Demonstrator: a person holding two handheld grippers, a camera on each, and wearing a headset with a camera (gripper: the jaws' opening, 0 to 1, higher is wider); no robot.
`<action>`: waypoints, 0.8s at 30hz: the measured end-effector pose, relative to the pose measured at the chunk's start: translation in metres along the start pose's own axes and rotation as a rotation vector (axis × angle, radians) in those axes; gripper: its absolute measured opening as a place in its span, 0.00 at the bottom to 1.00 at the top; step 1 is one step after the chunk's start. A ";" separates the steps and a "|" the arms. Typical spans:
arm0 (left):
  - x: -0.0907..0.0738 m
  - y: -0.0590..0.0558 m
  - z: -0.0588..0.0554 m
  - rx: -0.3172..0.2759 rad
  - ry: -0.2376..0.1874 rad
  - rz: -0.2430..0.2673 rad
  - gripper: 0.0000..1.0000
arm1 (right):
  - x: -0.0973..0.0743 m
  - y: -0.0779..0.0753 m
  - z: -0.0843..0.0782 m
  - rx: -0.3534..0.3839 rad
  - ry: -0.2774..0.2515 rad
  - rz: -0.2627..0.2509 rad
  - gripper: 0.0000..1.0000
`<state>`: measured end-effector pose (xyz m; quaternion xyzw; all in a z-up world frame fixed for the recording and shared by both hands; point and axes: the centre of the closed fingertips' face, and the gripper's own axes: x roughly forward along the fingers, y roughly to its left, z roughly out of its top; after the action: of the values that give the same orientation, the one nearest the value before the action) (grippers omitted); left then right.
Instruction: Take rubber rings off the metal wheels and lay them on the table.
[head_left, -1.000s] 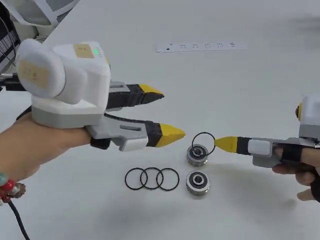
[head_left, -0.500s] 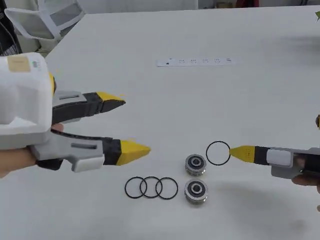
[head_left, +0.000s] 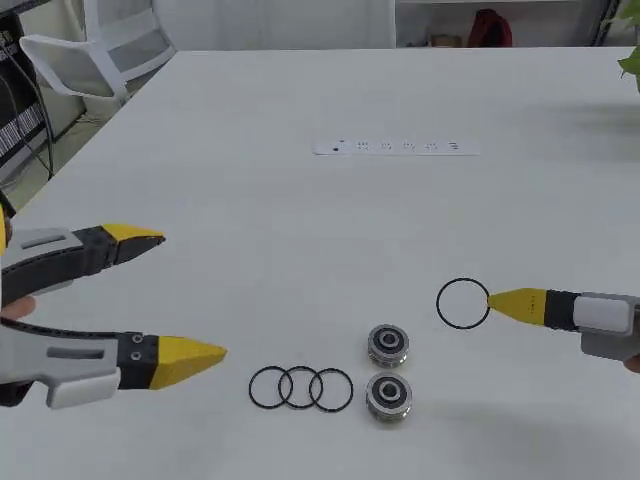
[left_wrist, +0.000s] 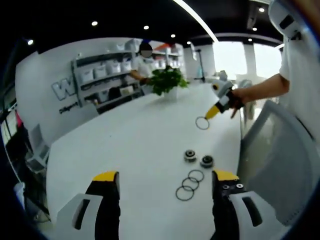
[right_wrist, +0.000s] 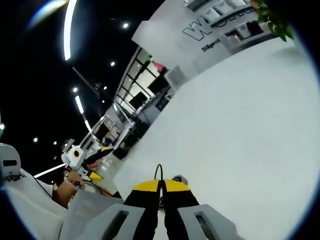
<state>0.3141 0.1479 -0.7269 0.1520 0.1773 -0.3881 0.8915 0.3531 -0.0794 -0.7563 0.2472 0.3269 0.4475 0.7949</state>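
Note:
Two metal wheels (head_left: 388, 345) (head_left: 388, 396) stand side by side on the white table (head_left: 320, 210). To their left lie three black rubber rings (head_left: 300, 388) in an overlapping row. My right gripper (head_left: 492, 303) is shut on a fourth black ring (head_left: 463, 303), held in the air right of the wheels; the ring (right_wrist: 158, 173) sticks up from its yellow tips (right_wrist: 160, 186). My left gripper (head_left: 178, 296) stands open at the left, away from the wheels, with nothing between its fingers. In the left gripper view the wheels (left_wrist: 198, 158), the rings (left_wrist: 189, 183) and the held ring (left_wrist: 202, 123) lie ahead.
A white power strip (head_left: 395, 148) lies further back on the table. A white chair (head_left: 85, 60) stands past the far left corner. Shelves and a plant (left_wrist: 167, 81) are in the background.
My right gripper has drawn the ring away from the upper wheel, to the right. My left gripper has pulled back to the left and down. The head view has also tilted up.

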 end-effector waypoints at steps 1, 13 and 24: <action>-0.003 0.001 -0.002 -0.003 0.004 0.007 0.77 | 0.000 0.003 0.001 -0.007 0.000 0.003 0.00; -0.037 0.008 -0.033 -0.073 0.043 0.073 0.80 | 0.013 0.029 -0.001 -0.053 0.037 0.049 0.00; -0.047 0.003 -0.049 -0.100 0.064 0.070 0.82 | 0.038 0.058 0.002 -0.111 0.077 0.112 0.00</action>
<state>0.2772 0.1996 -0.7496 0.1258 0.2194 -0.3422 0.9050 0.3374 -0.0186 -0.7263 0.2033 0.3178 0.5180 0.7678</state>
